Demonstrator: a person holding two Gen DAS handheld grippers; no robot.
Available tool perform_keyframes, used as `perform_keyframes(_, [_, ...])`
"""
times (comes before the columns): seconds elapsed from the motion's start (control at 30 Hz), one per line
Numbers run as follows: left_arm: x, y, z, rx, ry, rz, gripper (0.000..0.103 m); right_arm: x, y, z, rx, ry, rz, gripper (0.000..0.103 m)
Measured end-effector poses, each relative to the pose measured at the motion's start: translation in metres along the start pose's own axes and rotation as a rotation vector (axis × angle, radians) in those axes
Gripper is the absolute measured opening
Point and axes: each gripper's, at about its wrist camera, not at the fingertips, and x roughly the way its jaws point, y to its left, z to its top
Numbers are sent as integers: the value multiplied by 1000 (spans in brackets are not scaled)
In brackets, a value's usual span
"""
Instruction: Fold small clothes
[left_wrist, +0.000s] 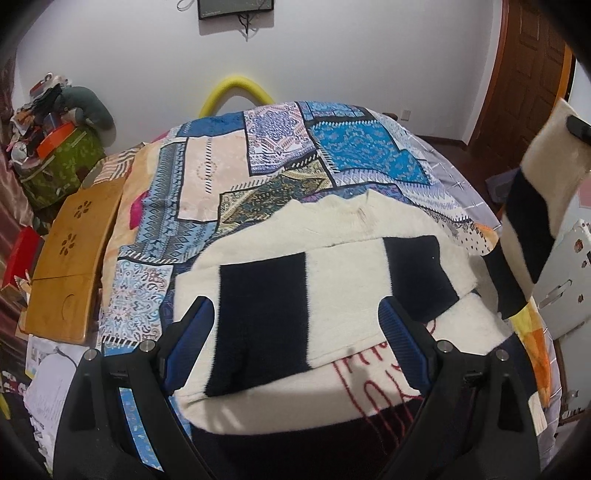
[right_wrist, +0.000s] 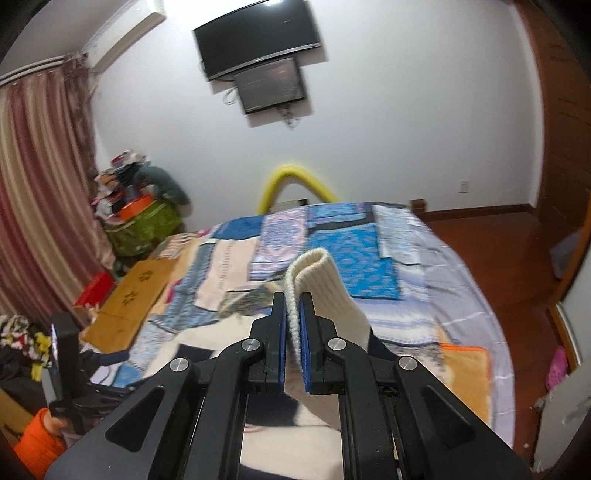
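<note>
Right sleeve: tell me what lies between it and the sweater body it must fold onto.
Nothing visible does. The right gripper is shut on the sleeve cuff, lifted at the sweater's right; the sweater body lies open, the other sleeve already folded across it.

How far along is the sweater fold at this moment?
Done: one striped sleeve already lies folded across the cream and navy sweater on the patchwork bedspread. In hand: the right gripper is shut on the ribbed cuff of the other sleeve, lifted off the bed. The left gripper is open above the sweater, holding nothing. Left: lay that sleeve across, then fold the body.
</note>
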Motion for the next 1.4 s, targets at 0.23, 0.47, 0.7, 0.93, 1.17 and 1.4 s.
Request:
perform_keyframes(0.23, [-15,19,0,-36,-42,-8,91,42,47,-3,-32,65,99,6])
perform_keyframes(0.47, [-21,33,-3,-46,-67,1,91,92,91,-25,-74,179,171,6])
perform_keyframes(0.7, [-18,51,-9,-71,-81,23,91,134,116,-55,-98,297,199,6])
perform_keyframes(0.93, [-6,67,-15,-112,-56,24,91,155,123,-68,-90,360,208,10])
perform_keyframes(1.17, [-2,69,-14,-130,-52,22,91,146,123,-63,-115,330,180,26])
perform_keyframes(1.4, [-11,59,-9,-117,-98,12,91,116,107,-54,-139,261,122,39])
